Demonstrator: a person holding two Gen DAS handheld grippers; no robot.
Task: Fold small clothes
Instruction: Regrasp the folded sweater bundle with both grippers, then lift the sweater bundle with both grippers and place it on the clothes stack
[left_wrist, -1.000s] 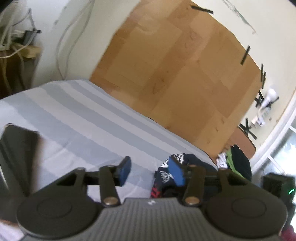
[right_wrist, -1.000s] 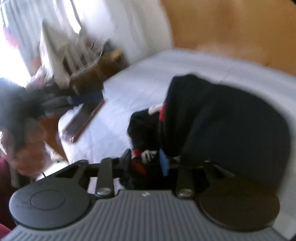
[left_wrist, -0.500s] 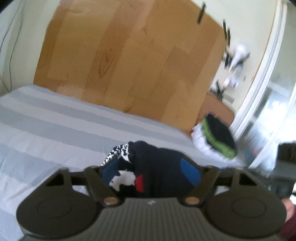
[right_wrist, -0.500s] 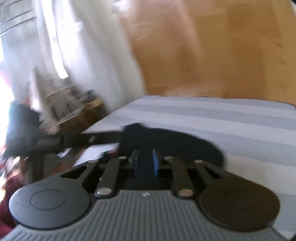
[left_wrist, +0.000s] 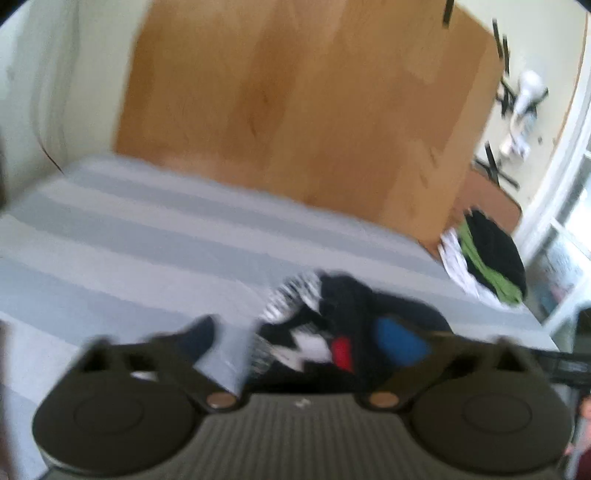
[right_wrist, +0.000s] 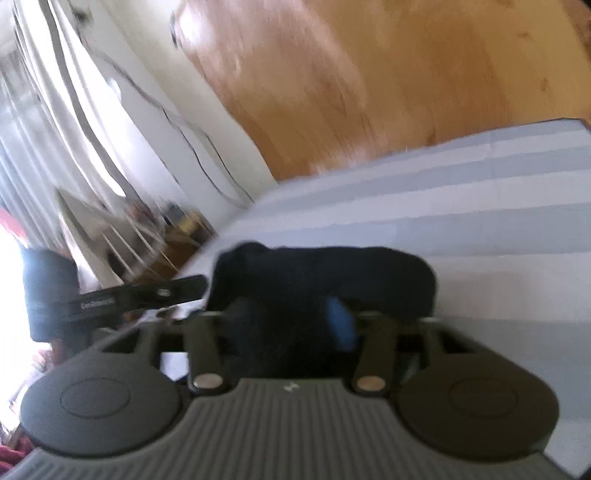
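Observation:
A small dark navy garment (left_wrist: 343, 314) with white and red print lies bunched on the grey striped bed (left_wrist: 147, 236). My left gripper (left_wrist: 299, 338) is open, its jaws wide apart, with the garment lying between them. In the right wrist view the same garment (right_wrist: 325, 273) is a dark mound in front of my right gripper (right_wrist: 291, 319). Its jaws stand apart around the cloth, with a blue pad (right_wrist: 341, 325) showing on the right finger. Both views are blurred.
A pile of folded clothes (left_wrist: 484, 258) in black, green and white sits at the bed's far right corner. A wooden headboard (left_wrist: 295, 110) stands behind the bed. A cluttered side table (right_wrist: 155, 236) and the left gripper's body (right_wrist: 110, 299) are left of the bed.
My right gripper was shut on the garment and has opened. My left gripper has stayed open over the garment. Both cameras have swung a little.

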